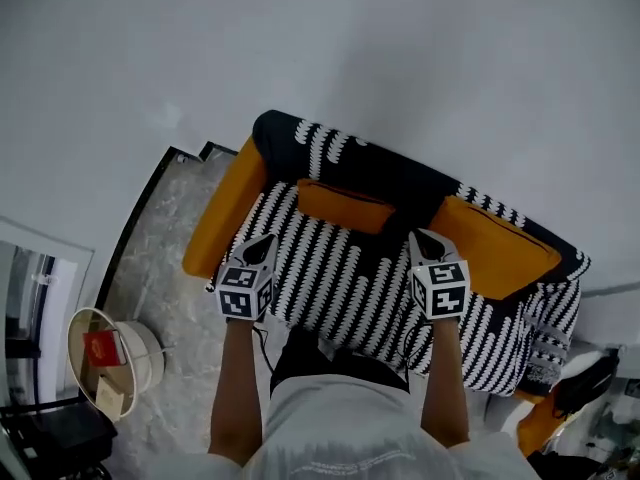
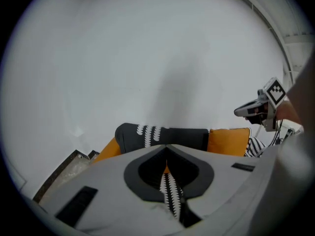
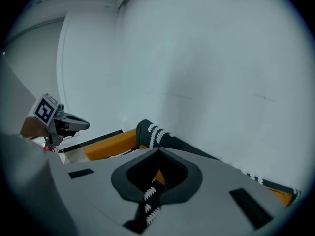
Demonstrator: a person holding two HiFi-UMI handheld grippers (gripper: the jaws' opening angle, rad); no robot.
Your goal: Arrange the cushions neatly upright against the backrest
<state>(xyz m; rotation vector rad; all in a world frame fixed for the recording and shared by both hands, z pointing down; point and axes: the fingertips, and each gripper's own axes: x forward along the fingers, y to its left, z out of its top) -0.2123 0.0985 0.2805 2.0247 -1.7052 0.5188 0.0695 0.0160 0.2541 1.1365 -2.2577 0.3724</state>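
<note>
The white wall point(image 1: 400, 48) fills the top of your head view and most of both gripper views. Below it stands the sofa point(image 1: 340, 288), with a black-and-white patterned seat and a dark backrest point(image 1: 395, 176). Its orange armrest point(image 1: 225, 208) is on the left, next to the marble floor point(image 1: 160, 228).

Two orange cushions sit against the backrest. The larger cushion point(image 1: 497, 248) is at the right end. The smaller cushion point(image 1: 342, 206) lies along the foot of the backrest near the middle.

Your head view looks down on their top edges, so it shows little of how they stand. Your left gripper view adds that the larger cushion point(image 2: 227, 140) is up on edge, touching the backrest. In your right gripper view it is only an orange sliver at the far right edge, but the armrest point(image 3: 110, 144) shows plainly.

Your left gripper point(image 1: 265, 241) and right gripper point(image 1: 421, 236) hang over the front of the seat, well apart and each clear of the cushions. Each gripper's own view shows its jaws pressed together with nothing between them. Only seat pattern shows through the notch of the left gripper point(image 2: 166, 151) and of the right gripper point(image 3: 158, 154).

Only your head view shows the small round side table point(image 1: 85, 368) at lower left, with a red pack point(image 1: 100, 348) on it.
</note>
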